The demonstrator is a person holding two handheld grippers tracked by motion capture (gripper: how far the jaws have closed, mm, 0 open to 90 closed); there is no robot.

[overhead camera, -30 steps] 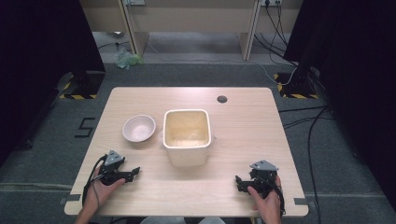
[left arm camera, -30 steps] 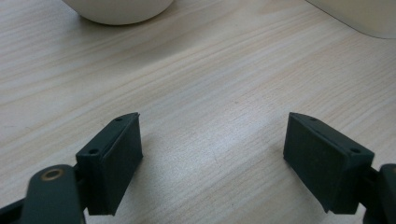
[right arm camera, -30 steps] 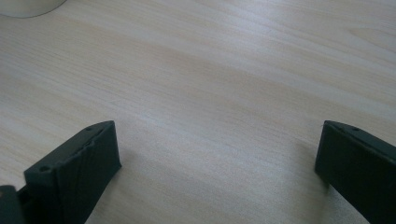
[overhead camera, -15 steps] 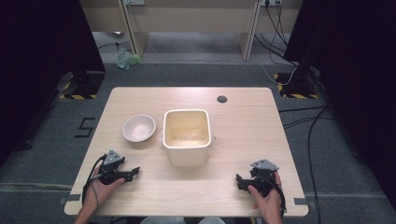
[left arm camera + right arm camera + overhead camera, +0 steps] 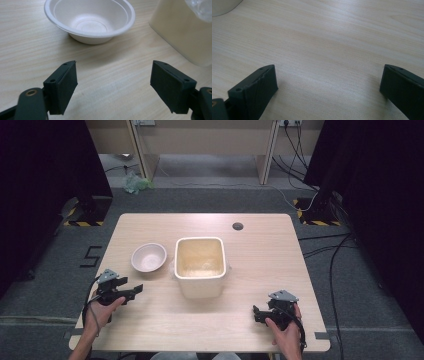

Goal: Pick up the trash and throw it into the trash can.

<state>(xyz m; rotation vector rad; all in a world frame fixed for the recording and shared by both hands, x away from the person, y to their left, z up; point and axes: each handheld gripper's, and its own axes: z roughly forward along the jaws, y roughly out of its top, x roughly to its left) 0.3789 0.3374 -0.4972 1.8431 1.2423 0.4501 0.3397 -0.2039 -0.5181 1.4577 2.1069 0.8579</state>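
Note:
A small white bowl (image 5: 148, 257) sits left of a cream square tub (image 5: 199, 265) at the middle of the wooden table (image 5: 260, 255). My left gripper (image 5: 134, 291) rests near the front left, a short way in front of the bowl, and stands open with nothing between its jaws. In the left gripper view the bowl (image 5: 90, 20) lies straight ahead and the tub (image 5: 185, 32) is at the right. My right gripper (image 5: 256, 312) is held near the front right, open over bare wood (image 5: 324, 45); the tub's corner (image 5: 222, 6) shows at the upper left.
A small dark round disc (image 5: 237, 226) lies near the table's far edge. Cables (image 5: 320, 245) trail on the floor to the right. Dark curtains stand on both sides, and desk legs rise behind the table.

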